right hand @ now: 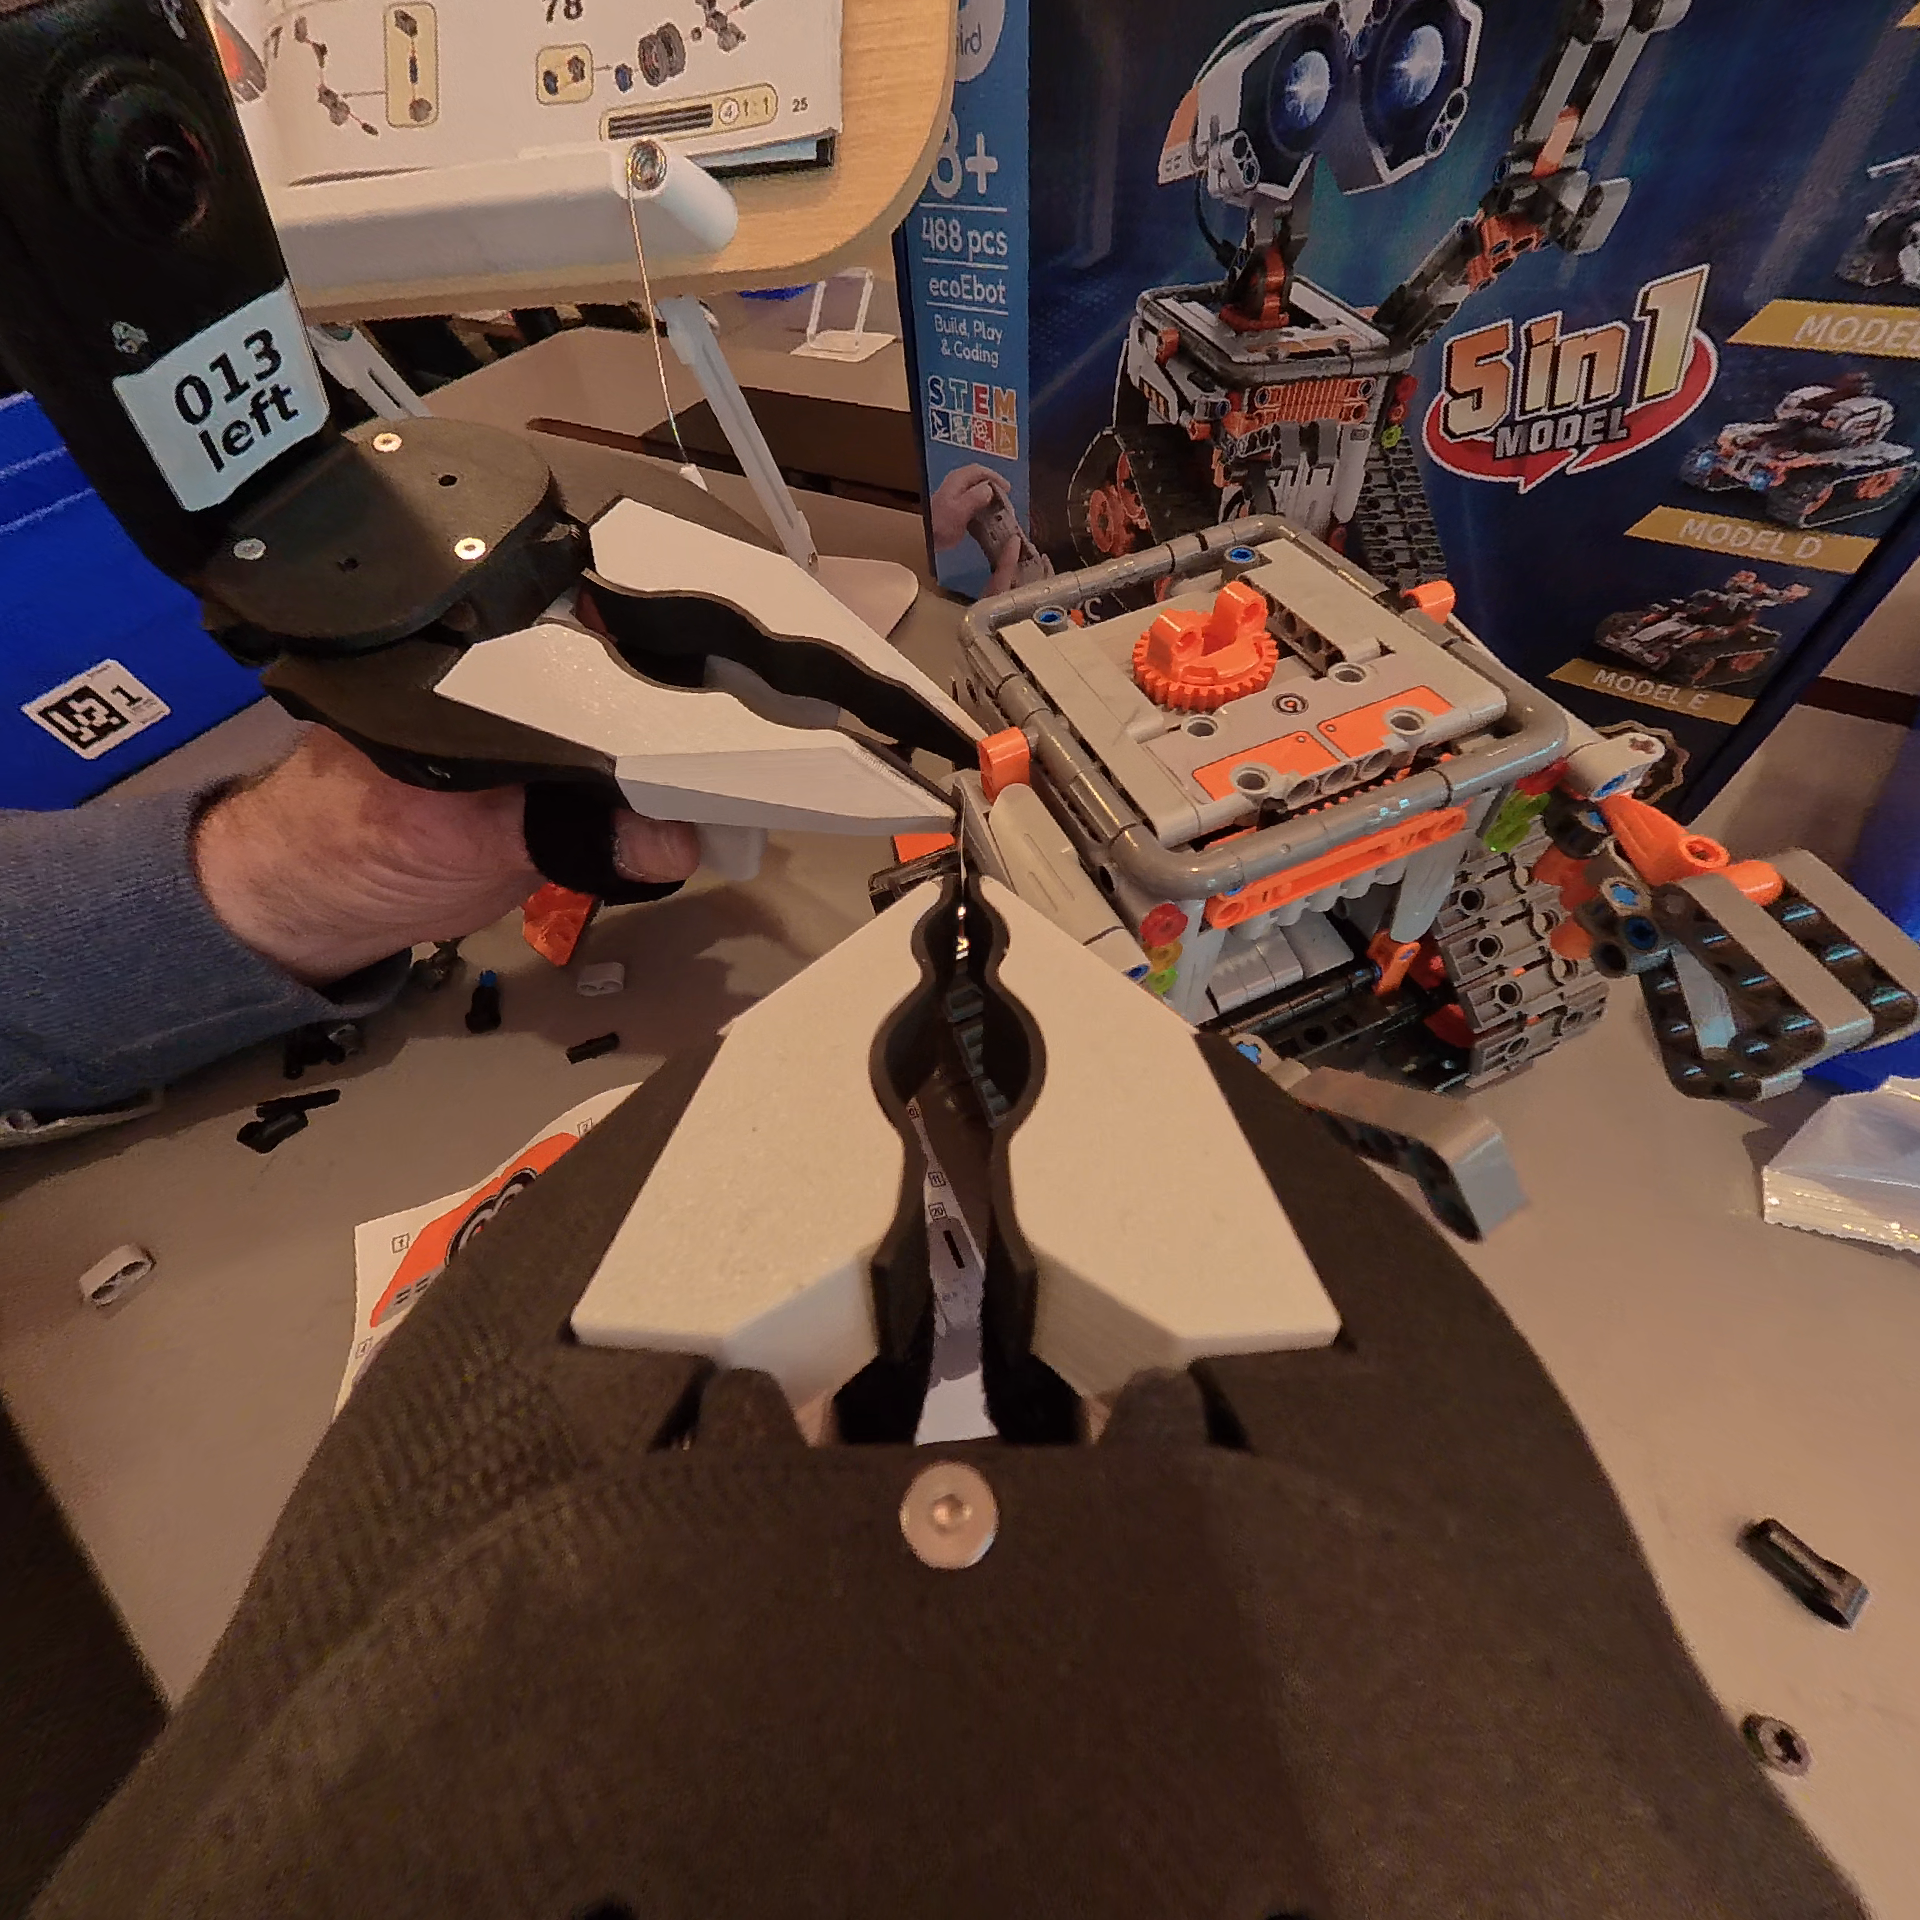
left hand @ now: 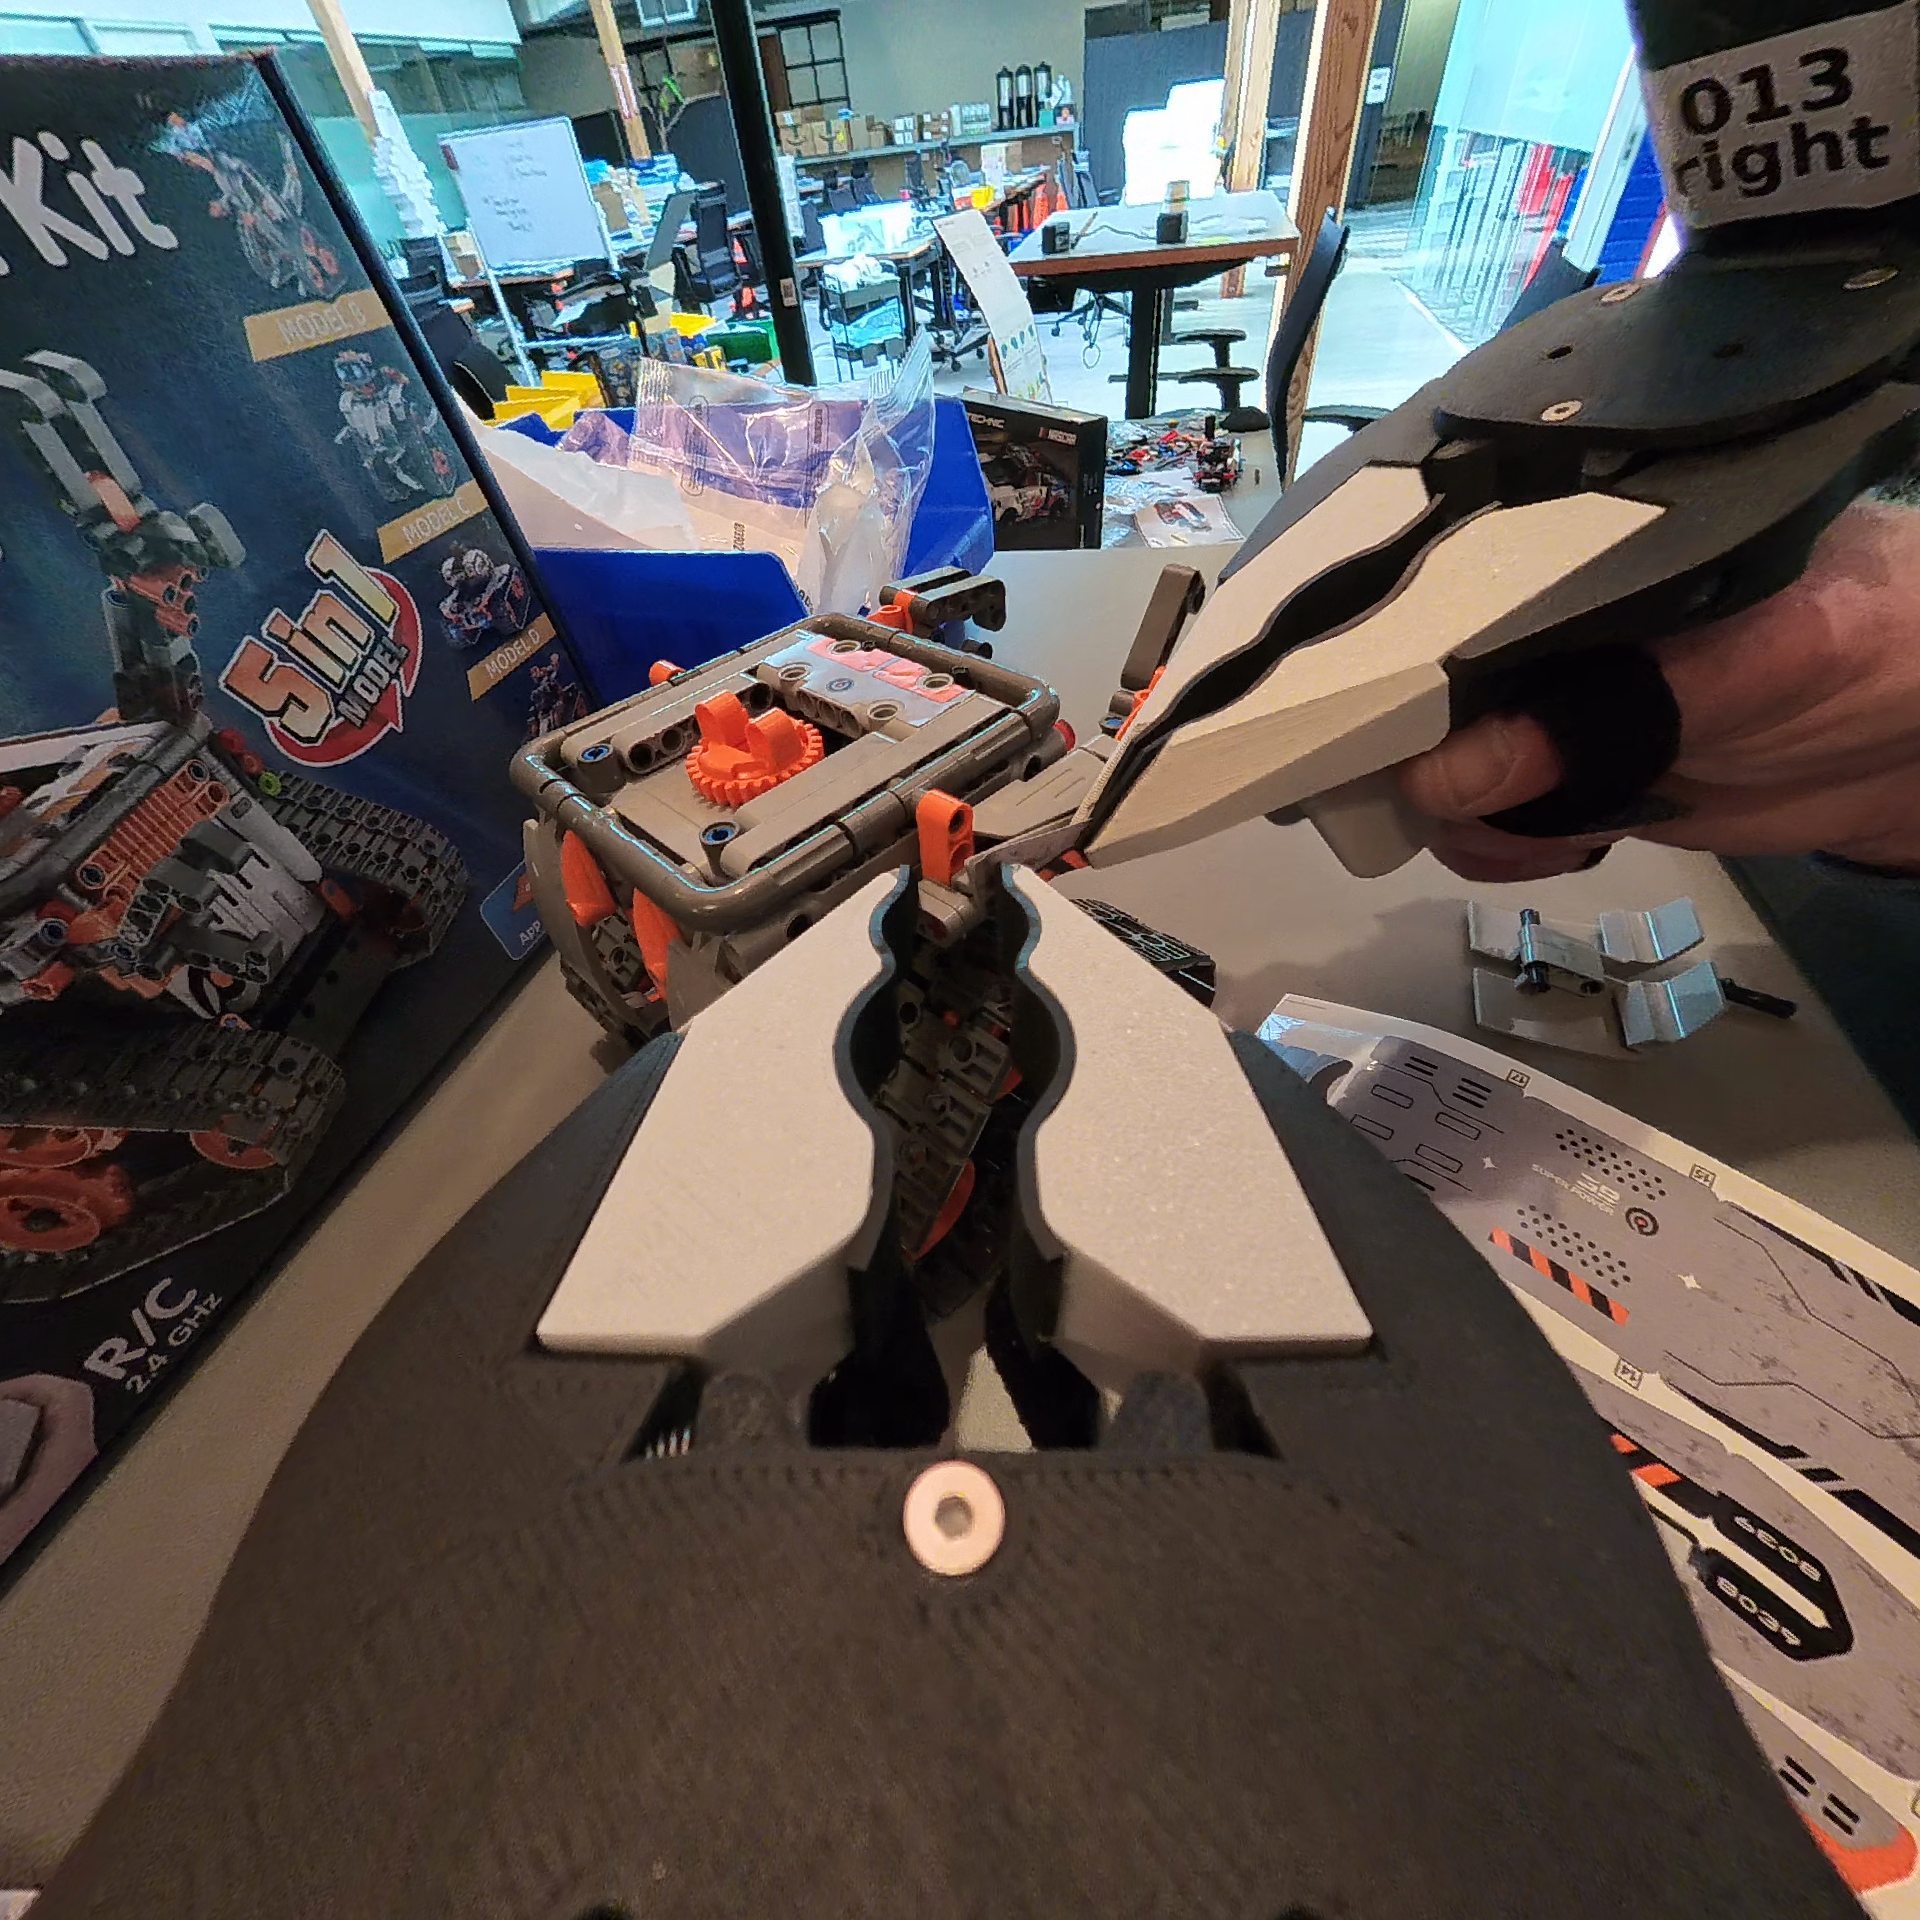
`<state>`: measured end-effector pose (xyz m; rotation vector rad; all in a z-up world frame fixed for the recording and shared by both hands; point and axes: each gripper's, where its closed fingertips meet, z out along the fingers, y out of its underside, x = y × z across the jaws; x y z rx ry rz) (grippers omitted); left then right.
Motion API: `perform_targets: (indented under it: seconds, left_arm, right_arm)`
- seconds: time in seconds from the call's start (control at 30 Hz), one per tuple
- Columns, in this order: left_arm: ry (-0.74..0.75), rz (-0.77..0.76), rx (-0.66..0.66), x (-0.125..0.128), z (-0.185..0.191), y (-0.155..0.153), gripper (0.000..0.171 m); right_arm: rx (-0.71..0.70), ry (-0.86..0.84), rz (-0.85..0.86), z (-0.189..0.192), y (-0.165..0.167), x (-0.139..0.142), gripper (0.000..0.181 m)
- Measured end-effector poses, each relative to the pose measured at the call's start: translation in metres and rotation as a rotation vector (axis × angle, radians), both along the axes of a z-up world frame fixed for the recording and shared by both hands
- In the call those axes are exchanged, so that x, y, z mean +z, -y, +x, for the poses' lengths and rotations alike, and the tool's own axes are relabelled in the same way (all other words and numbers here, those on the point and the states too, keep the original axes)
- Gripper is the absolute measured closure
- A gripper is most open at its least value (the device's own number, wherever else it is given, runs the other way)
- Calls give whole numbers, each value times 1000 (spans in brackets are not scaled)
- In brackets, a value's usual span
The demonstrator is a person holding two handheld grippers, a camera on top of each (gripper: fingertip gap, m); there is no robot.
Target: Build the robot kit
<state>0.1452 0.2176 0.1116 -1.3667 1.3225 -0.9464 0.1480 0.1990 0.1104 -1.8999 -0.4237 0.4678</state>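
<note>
Fingers on both of my grippers sit nearly together, tips converging at one corner of the toy vehicle (left hand: pixel 790 769). My left gripper (left hand: pixel 956 883) has its pale fingers pinched on a small grey piece at the vehicle's near edge, right beside an orange connector (left hand: pixel 943 821). My right gripper (right hand: pixel 961 894) comes in from the side, tips drawn tight on a thin sliver that may be a sticker; I cannot tell what it is. Seen from the left camera, the right gripper (left hand: pixel 1086 836) slants down from the upper right, a hand (left hand: pixel 1704 727) wrapped round its grip with one finger through the trigger loop.

Close behind the vehicle stands the kit box (left hand: pixel 239 623), upright and hemming in that side. Blue bins (left hand: pixel 665 613) with clear plastic bags (left hand: pixel 779 447) crowd the back. A sticker sheet (left hand: pixel 1621 1247) lies flat under my left gripper's right flank, and a small silver-grey assembly (left hand: pixel 1590 966) rests beyond it. In the right view, an instruction booklet (right hand: pixel 540 73) on a stand sits above, and loose black pegs (right hand: pixel 301 1112) dot the table (right hand: pixel 1558 1455).

Open room lies mainly toward me on the bare tabletop.
</note>
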Motion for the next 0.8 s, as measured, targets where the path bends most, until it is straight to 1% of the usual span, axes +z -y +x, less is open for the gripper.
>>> perform_targets:
  seconds: [0.2, 0.47, 0.8]
  left_arm:
    - [-5, 7, 2, 0, 1, 1, 159]
    - [-11, 15, 7, 0, 2, 1, 160]
    - [-15, 27, 16, -1, 4, 2, 160]
  right_arm:
    - [-6, 34, 0, -1, 2, -1, 181]
    - [-58, 71, -4, 4, 1, -3, 181]
    - [-82, 88, 1, 4, 3, -3, 171]
